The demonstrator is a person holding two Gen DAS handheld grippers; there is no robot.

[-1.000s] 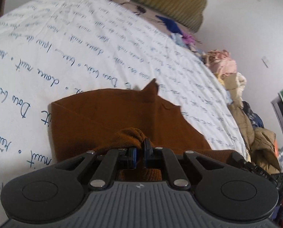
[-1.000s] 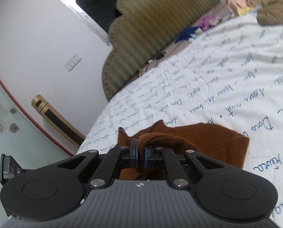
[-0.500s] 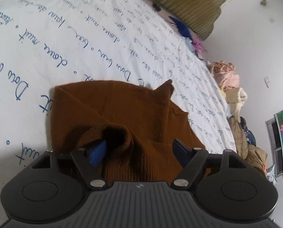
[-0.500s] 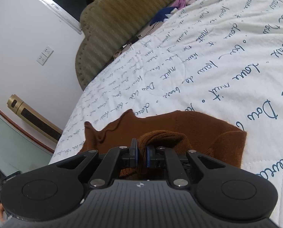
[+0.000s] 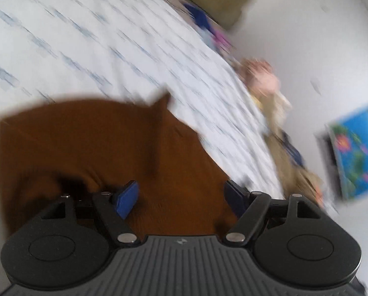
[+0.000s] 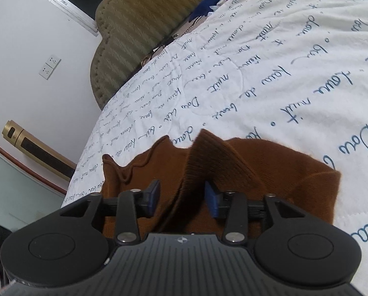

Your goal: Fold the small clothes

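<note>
The brown knit garment (image 6: 245,172) lies on the white bedspread (image 6: 270,74) printed with blue handwriting, filling the lower middle of the right wrist view. Its far edge shows a raised fold standing up in a ridge at the centre of the frame, and a wavy ruffled hem toward the left.

The right gripper (image 6: 181,196) sits low in the frame over the garment. Its jaws are opening, roughly half apart; the raised ridge of knit runs between the blue pads (image 6: 212,198), and the right pad sits close against the cloth while the left pad stands clear of it. The pads do not clamp the fabric.

In the left wrist view, which is blurred, the same garment (image 5: 97,148) occupies the centre and lower left, with a pointed corner standing up at its upper edge near mid-frame. The left gripper (image 5: 181,197) has its jaws spread wide, with cloth below and between them but nothing gripped; the blue left pad (image 5: 127,198) lies just over the knit.

Surroundings: an olive ribbed headboard (image 6: 139,24) at the upper left of the right view, a wall socket (image 6: 49,66) on the white wall, and a heap of other clothes (image 5: 277,113) at the right edge of the bed in the left view.
</note>
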